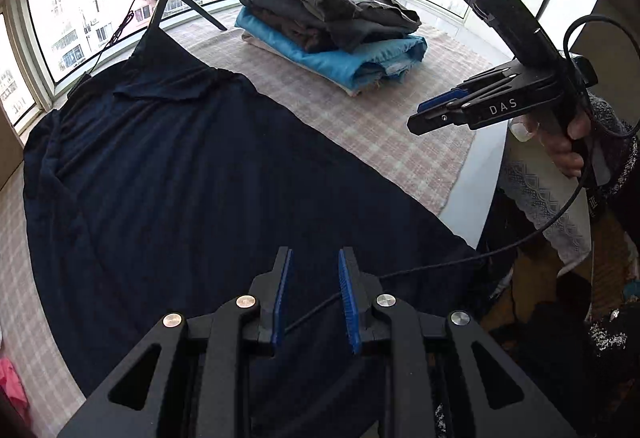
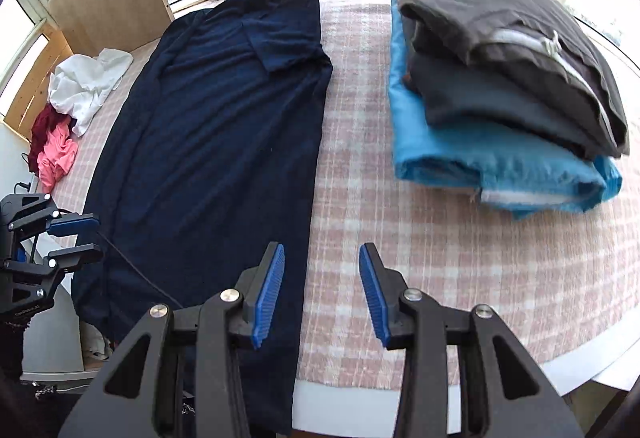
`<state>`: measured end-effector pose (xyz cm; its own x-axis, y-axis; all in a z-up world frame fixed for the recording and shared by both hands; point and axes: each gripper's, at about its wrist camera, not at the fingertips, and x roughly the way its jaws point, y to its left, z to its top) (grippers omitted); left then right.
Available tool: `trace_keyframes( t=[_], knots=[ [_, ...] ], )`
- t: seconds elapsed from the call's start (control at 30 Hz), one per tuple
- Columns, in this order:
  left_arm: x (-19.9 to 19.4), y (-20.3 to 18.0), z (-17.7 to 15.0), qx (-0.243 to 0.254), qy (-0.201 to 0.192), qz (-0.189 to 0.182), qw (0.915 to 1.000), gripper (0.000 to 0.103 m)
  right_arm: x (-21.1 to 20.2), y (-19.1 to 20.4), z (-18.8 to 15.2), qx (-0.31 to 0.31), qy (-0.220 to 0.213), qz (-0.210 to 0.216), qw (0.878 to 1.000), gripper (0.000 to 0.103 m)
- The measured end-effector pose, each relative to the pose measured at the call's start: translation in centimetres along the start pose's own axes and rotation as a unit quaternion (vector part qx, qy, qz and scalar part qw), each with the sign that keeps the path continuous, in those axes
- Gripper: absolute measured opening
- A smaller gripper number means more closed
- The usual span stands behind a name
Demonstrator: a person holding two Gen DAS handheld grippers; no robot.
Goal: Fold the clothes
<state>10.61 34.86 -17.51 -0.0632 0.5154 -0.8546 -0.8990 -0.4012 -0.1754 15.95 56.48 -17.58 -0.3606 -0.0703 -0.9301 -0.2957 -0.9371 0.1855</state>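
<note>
Navy garment (image 2: 216, 141) lies lengthwise on checked cloth (image 2: 400, 258), sleeve folded in, narrowed for folding; folded stack (image 2: 500, 85) apart. Left gripper (image 1: 312, 294) and right gripper (image 2: 322, 290) hover, jaws parted, holding nothing

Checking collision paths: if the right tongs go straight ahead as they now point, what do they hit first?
Probably the pink checked cloth beside the navy garment's right edge. The open right tongs tilt downward at that bare strip; the folded stack sits off to the right. Depth unclear.
</note>
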Motion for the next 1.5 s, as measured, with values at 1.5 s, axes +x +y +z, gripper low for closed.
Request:
trace_keyframes(
  t=[1.5],
  knots=[
    [4.3, -10.1, -1.8, -0.112, -0.089, -0.028, 0.9894, 0.002, 0.1, 1.8, 16.0, -0.089, -0.07, -0.021, 0.993, 0.038]
  ],
)
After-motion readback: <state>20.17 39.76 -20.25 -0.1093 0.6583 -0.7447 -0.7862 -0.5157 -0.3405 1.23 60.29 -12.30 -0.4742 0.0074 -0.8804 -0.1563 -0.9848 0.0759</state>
